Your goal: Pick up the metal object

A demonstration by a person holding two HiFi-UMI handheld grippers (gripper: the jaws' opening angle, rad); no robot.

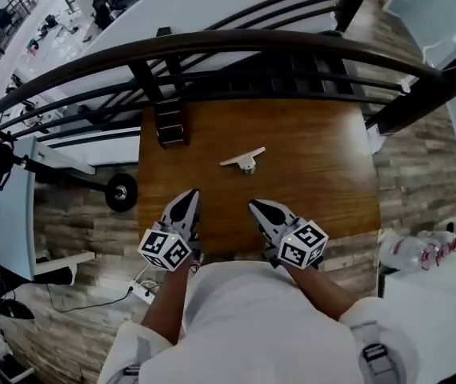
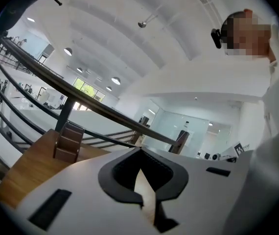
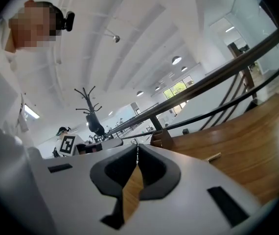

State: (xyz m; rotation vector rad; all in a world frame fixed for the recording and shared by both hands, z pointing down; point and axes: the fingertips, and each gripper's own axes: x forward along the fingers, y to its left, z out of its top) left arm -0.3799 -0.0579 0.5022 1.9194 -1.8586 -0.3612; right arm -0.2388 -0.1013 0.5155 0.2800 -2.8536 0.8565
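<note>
Metal object [image 1: 243,161] | head view (left gripper view: only wooden block [image 2: 68,142])

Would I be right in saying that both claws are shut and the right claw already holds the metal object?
Not quite: the right claw is shut but empty; the head view shows the metal object lying apart from it on the table.

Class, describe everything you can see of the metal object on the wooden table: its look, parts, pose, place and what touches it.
The metal object is small, pale and silvery. It has a thin, flat bar, lying slantwise with its right end farther from the person, and a short stub under its middle that points toward the person. It lies near the middle of the brown wooden table, well apart from the dark wooden block at the far left edge. Only the tabletop touches it.
</note>
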